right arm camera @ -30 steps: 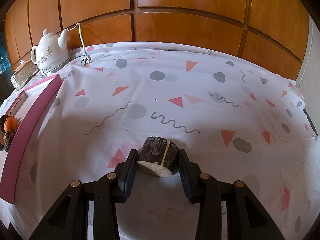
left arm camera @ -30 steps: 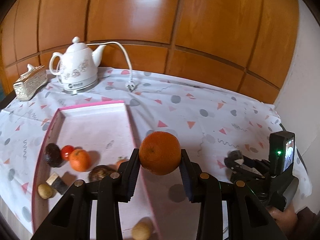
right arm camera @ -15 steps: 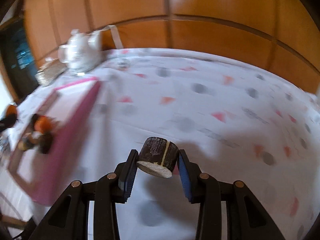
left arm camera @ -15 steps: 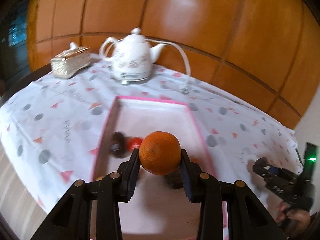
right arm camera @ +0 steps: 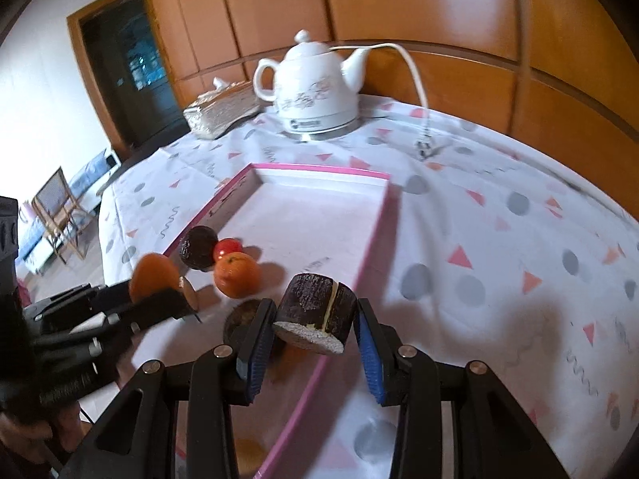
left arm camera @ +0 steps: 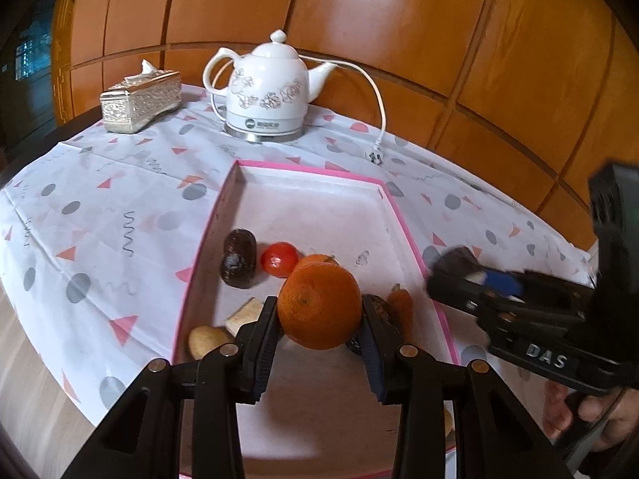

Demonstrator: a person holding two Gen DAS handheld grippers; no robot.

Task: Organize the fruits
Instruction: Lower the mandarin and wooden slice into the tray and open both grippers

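My left gripper (left arm camera: 319,335) is shut on a large orange (left arm camera: 318,305) and holds it above the near half of a pink-rimmed white tray (left arm camera: 319,169). My right gripper (right arm camera: 315,337) is shut on a dark cut fruit piece (right arm camera: 315,313) with a pale cut face, above the tray's right rim (right arm camera: 373,239). The tray holds a dark avocado (left arm camera: 239,257), a red tomato (left arm camera: 279,258), a small orange (right arm camera: 235,274), a carrot (left arm camera: 401,305) and other pieces. Each gripper shows in the other's view, the right one (left arm camera: 455,275), the left one (right arm camera: 159,291).
A white floral kettle (left arm camera: 267,92) with a cord and plug (left arm camera: 375,155) stands behind the tray. A silver tissue box (left arm camera: 139,99) sits at the back left. The patterned cloth (left arm camera: 100,219) covers the table, whose left edge drops to a wood floor.
Both grippers have moved left over the tray with their fruit held. The right gripper has come in close beside the left one.
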